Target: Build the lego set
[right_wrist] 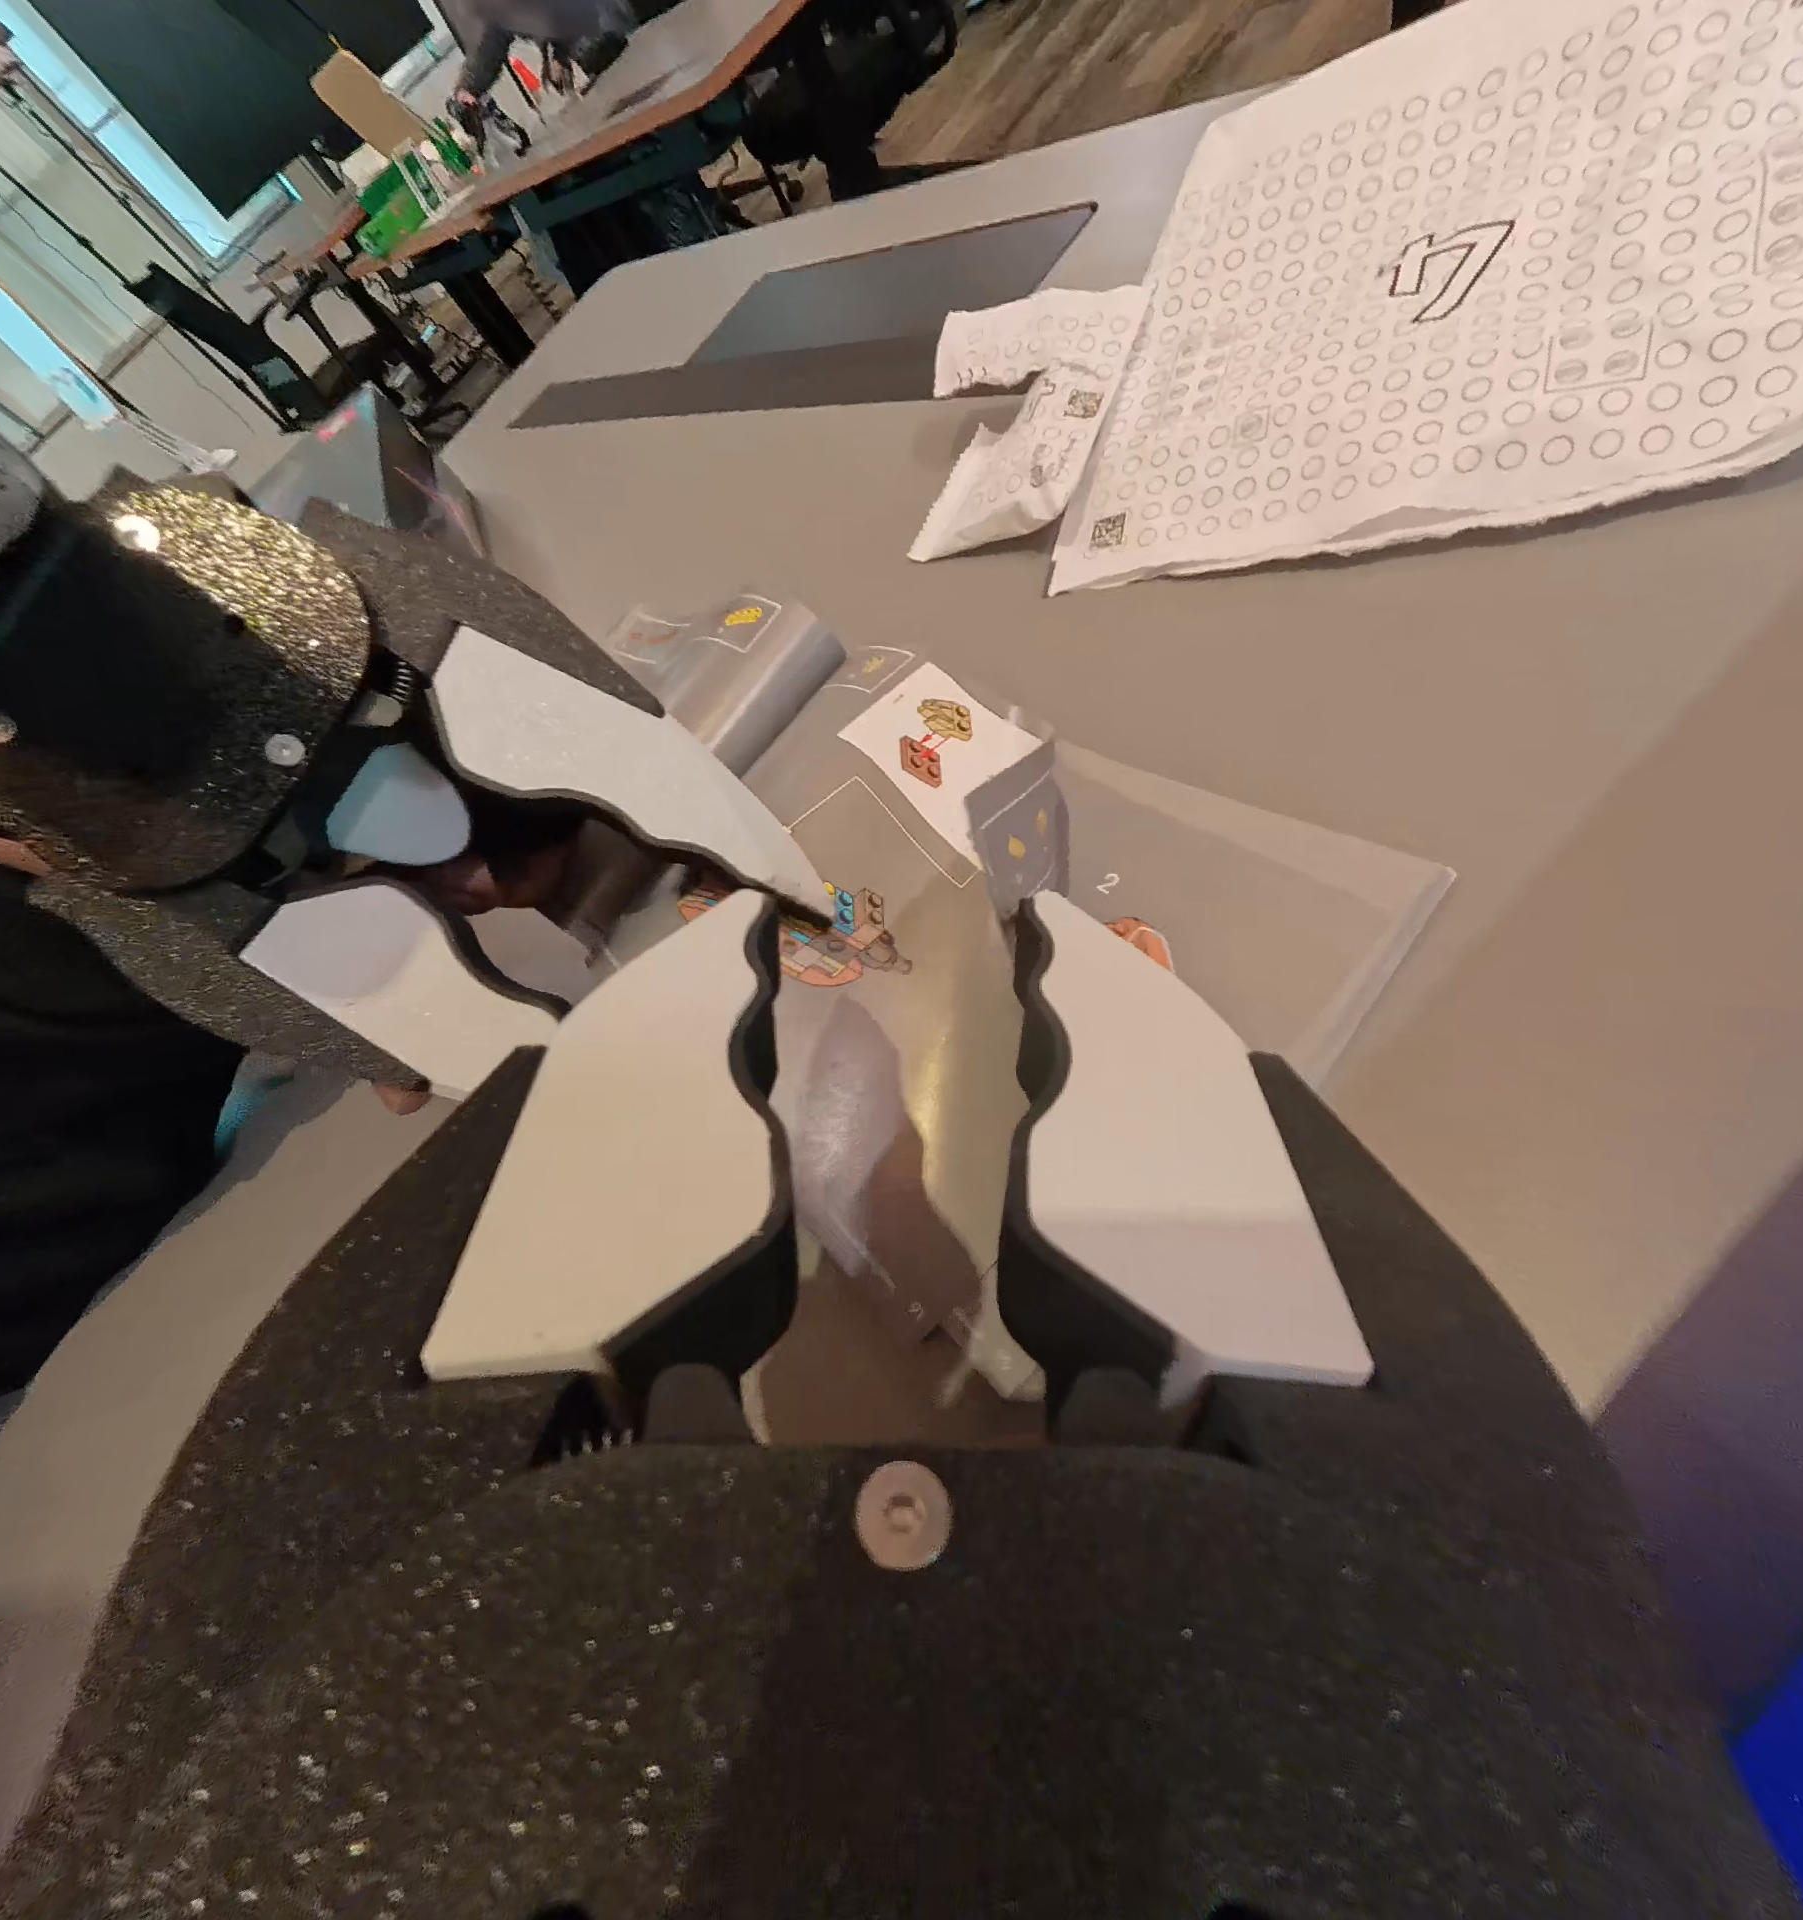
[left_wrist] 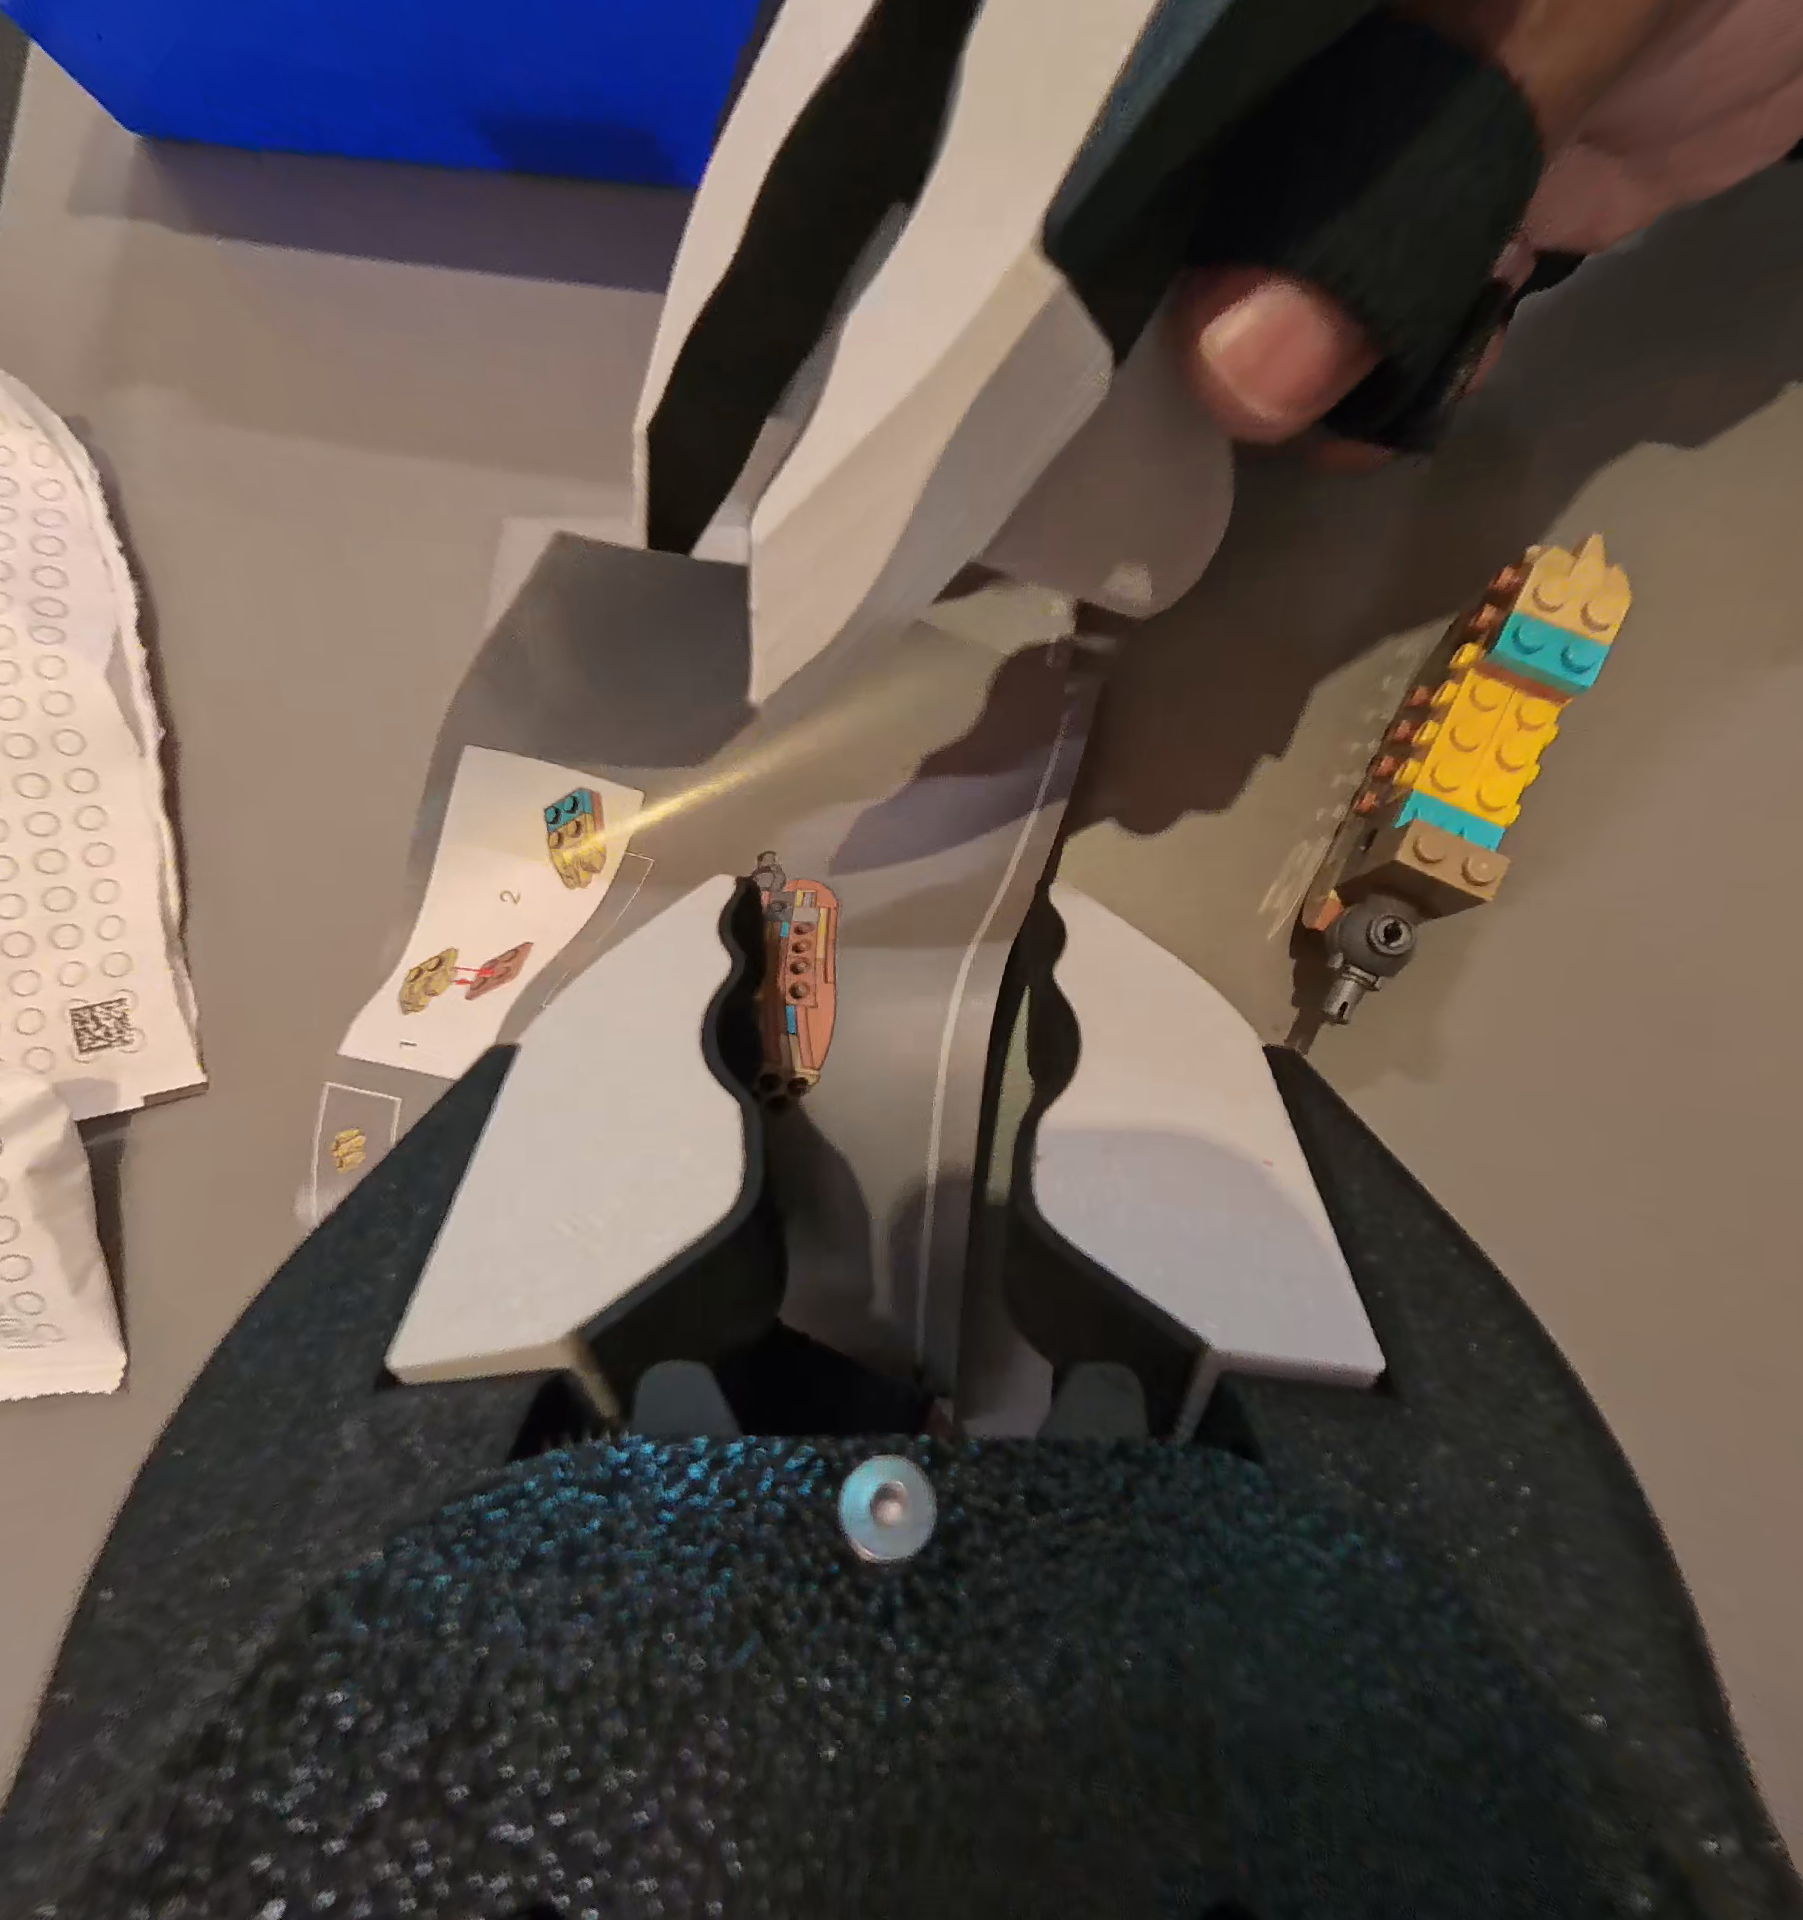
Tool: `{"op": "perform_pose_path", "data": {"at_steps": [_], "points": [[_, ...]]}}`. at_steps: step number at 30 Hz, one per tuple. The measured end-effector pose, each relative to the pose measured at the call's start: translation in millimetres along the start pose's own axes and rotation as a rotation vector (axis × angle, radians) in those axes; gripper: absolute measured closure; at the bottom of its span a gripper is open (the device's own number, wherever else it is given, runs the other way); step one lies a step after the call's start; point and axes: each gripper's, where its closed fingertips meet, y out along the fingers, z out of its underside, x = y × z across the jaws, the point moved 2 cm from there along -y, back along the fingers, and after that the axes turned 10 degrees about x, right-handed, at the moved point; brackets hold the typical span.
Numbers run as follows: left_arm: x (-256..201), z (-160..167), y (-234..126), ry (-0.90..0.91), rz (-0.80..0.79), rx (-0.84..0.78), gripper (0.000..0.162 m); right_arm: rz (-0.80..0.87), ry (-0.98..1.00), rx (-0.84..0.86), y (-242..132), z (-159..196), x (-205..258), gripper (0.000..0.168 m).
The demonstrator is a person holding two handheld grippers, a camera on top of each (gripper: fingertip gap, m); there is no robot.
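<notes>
- The left gripper (left_wrist: 892, 997) has its jaws apart over the open glossy instruction booklet (left_wrist: 492, 914); a raised page edge stands between them, and I cannot tell if it is pinched.
- The right gripper (right_wrist: 897, 935) is also parted, with a lifted page lying between its jaws.
- The half-built brick model of yellow, turquoise and tan pieces (left_wrist: 1468, 769) lies on the grey surface (left_wrist: 1499, 1247), ahead and to the right of the left jaws, its long axis pointing away.
- In my judgement the right gripper is nearer to it.
</notes>
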Motion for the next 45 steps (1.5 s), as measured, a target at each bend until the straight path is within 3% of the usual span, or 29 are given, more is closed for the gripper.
{"op": "perform_pose_path", "data": {"at_steps": [7, 12, 18, 22, 45], "points": [[5.6, 1.6, -1.4, -0.025, -0.026, 0.003, 0.112, -0.064, -0.041, -0.083, -15.9, -6.9, 11.7, 0.116], [9.5, 2.8, -5.0, -0.03, -0.054, 0.002, 0.114, -0.002, -0.26, -0.017, -19.5, 8.7, 22.9, 0.117], [13.4, 2.6, -9.8, -0.045, -0.071, -0.009, 0.112, 0.266, -0.625, 0.144, -7.6, 31.5, 14.0, 0.116], [13.8, 2.8, -11.5, -0.046, -0.077, -0.009, 0.112, 0.374, -0.722, 0.229, 4.7, 43.1, 2.1, 0.118], [12.6, 3.9, -10.1, -0.036, -0.087, 0.011, 0.112, 0.288, -0.595, 0.213, 11.0, 37.4, -3.6, 0.121]]}}
